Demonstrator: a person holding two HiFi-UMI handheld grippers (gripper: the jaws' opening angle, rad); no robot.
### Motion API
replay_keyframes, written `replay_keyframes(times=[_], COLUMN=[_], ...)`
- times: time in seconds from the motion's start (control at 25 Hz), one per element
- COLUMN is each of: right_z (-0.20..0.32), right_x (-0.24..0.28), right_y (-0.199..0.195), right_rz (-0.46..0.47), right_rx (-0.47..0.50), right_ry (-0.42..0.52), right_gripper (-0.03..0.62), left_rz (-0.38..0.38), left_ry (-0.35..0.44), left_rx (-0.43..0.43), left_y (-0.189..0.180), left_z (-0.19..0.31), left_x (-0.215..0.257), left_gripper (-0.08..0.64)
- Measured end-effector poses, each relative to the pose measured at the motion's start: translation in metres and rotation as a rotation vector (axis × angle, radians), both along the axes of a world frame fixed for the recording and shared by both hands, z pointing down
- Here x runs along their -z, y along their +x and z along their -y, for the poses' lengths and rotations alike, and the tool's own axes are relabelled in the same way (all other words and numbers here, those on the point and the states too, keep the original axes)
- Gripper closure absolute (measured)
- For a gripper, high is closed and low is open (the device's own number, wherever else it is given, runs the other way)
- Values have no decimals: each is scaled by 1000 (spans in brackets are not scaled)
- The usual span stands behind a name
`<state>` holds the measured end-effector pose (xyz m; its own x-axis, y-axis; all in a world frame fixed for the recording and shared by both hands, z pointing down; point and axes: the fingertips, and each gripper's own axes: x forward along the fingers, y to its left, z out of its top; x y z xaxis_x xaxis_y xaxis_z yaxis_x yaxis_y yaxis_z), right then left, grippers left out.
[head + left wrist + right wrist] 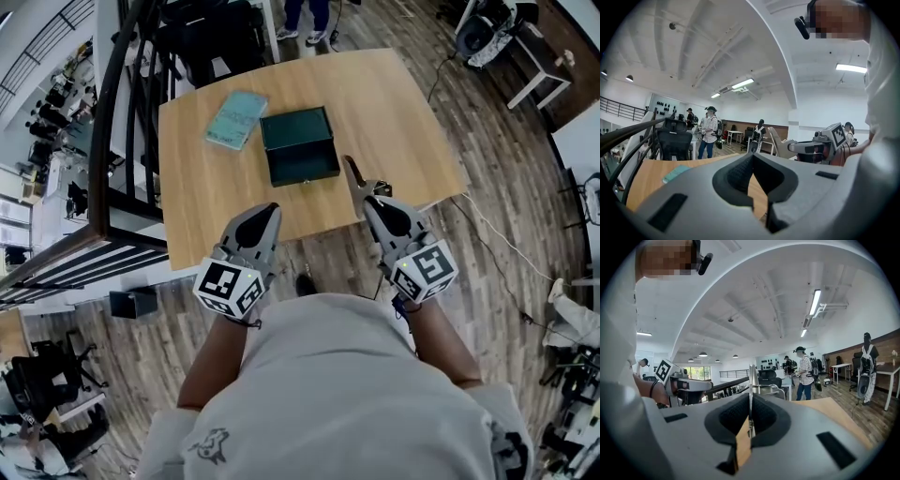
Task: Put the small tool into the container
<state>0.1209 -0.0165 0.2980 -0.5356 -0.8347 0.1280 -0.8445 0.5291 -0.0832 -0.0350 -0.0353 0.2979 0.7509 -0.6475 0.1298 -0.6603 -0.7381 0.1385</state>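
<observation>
table (pixel 412 112), container (pixel 300 150) mid-surface, right gripper (pixel 369 201) pinching small tool (pixel 353 175) at near edge, left gripper (pixel 271 210) closed

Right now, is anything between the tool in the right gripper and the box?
Nothing visible. The tool, clamped in the right gripper, hangs just right of the box, with only bare table between them. The notebook lies on the box's other side, off the path.
</observation>
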Motion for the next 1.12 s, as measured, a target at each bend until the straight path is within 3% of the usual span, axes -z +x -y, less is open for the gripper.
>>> replay_keyframes(times=[0.36, 0.68, 1.12], right_z=[31, 52, 112], right_x=[-2, -2, -16], right_y=[-42, -41, -58], right_rz=[-7, -17, -43], right_rx=[21, 68, 233], right_ry=[-12, -23, -59], right_gripper=[583, 583, 583], left_rz=[-9, -10, -5], left_ry=[-14, -30, -72], left_rx=[15, 66, 194], left_y=[-40, -43, -55], left_z=[31, 39, 71], left_x=[-10, -14, -21], left_gripper=[555, 555, 555])
